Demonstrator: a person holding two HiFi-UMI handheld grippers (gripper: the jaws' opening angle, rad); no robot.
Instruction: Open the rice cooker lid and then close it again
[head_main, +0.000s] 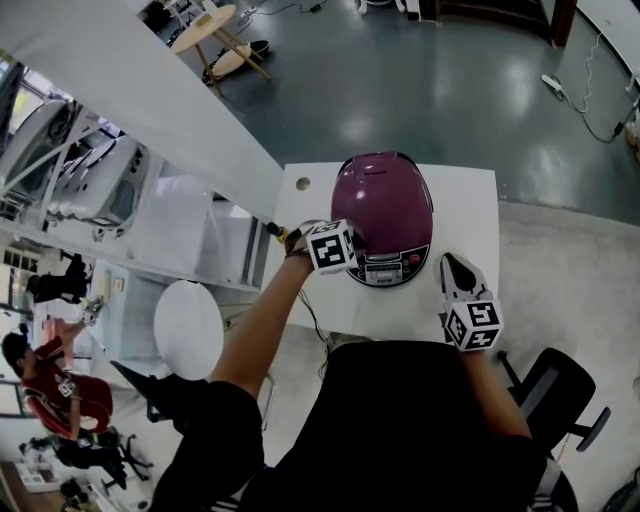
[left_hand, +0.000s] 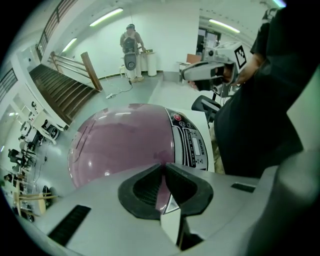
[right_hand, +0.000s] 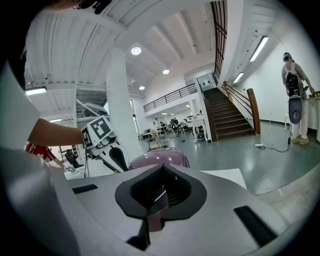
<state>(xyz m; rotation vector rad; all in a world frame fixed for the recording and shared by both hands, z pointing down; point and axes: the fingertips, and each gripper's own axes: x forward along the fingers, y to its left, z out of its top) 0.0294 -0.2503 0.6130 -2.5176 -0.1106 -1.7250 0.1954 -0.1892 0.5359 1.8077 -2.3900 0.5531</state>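
The purple rice cooker (head_main: 382, 205) stands on the white table (head_main: 465, 210) with its lid down and its control panel (head_main: 385, 268) facing me. My left gripper (head_main: 345, 250) points steeply down at the cooker's front left edge. In the left gripper view its jaws (left_hand: 164, 166) meet at the tips just over the purple lid (left_hand: 125, 145), with nothing between them. My right gripper (head_main: 450, 262) is shut and empty, low over the table to the right of the cooker. The right gripper view shows the cooker (right_hand: 159, 159) beyond the shut jaws and the left gripper (right_hand: 115, 159) beside it.
A round hole (head_main: 302, 184) marks the table's far left corner. A white round stool (head_main: 188, 328) stands left of the table and a black chair (head_main: 555, 395) at my right. A person (right_hand: 295, 95) stands far off near a staircase (right_hand: 227, 115).
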